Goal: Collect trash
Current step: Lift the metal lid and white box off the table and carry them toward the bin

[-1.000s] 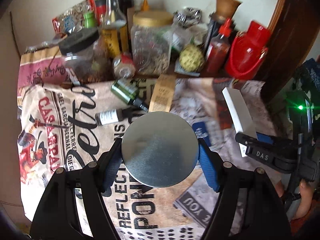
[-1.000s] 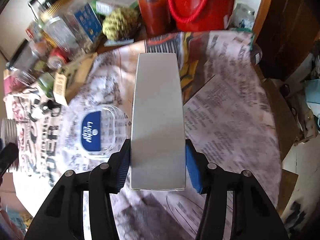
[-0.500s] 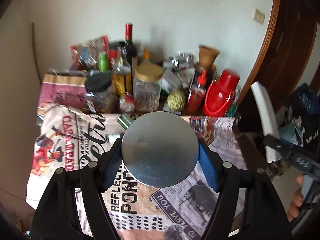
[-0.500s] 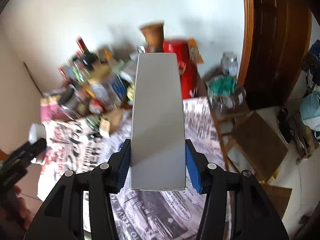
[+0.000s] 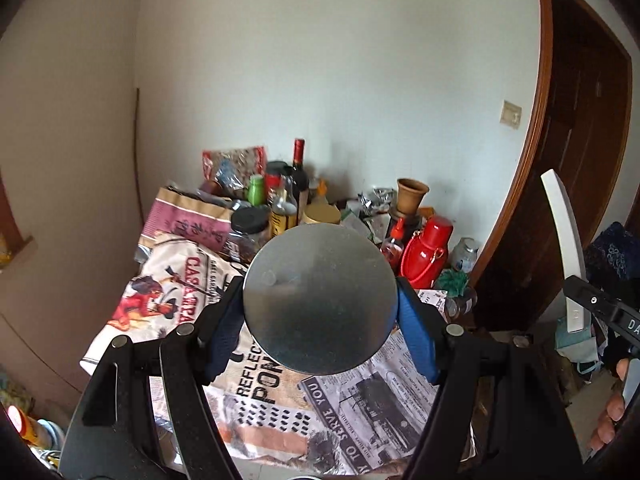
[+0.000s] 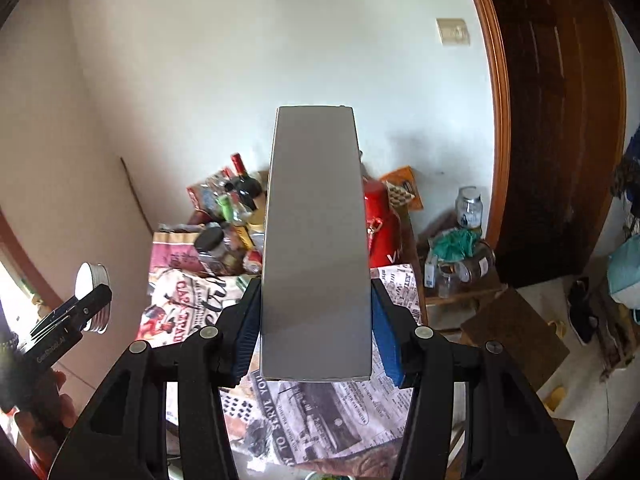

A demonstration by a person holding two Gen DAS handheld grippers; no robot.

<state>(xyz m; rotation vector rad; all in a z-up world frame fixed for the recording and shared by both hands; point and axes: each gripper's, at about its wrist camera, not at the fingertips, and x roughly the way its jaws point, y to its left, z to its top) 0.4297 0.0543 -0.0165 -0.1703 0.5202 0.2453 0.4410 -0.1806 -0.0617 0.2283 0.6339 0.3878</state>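
Showing both loads held clear above the table (image 5: pixel 400 412): tin (image 5: pixel 320 300) clamped in left hand-held gripper (image 5: pixel 320 334), box (image 6: pixel 316 248) lengthwise in right hand-held gripper (image 6: pixel 316 344).

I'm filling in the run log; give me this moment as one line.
left gripper: shut on metal tin | right gripper: shut on grey box | both above table

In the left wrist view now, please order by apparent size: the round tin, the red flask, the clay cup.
1. round tin, though nearness to the camera inflates it
2. red flask
3. clay cup
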